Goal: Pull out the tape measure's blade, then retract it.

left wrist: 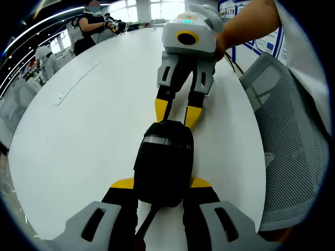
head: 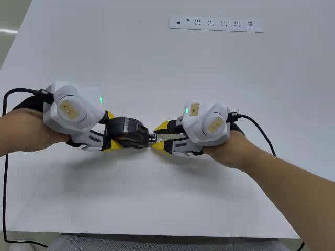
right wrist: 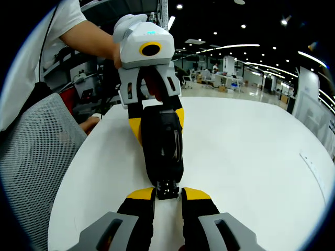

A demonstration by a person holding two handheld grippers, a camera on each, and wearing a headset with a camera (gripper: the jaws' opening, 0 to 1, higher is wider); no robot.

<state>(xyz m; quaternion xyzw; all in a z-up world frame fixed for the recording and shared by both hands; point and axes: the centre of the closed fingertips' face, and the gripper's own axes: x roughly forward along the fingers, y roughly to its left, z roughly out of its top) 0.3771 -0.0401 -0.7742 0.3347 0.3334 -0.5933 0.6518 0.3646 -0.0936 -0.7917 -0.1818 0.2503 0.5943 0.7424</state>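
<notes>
Out on the desk (head: 157, 68), well this side of the power strip (head: 214, 23), the left tongs (head: 116, 132) clamp the black tape measure (head: 128, 132) to anchor it, and the right tongs (head: 158, 137) pinch the barely-out blade tip (right wrist: 167, 189), ready to pull, I reckon.

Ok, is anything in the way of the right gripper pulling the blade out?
Nothing visible does. The right gripper pinches the blade tip, the left gripper holds the tape measure, and the table along the pull line is bare.

white table (head: 157, 63) | power strip (head: 215, 23) at far edge | grey mesh chair (left wrist: 282, 146) beside table
</notes>
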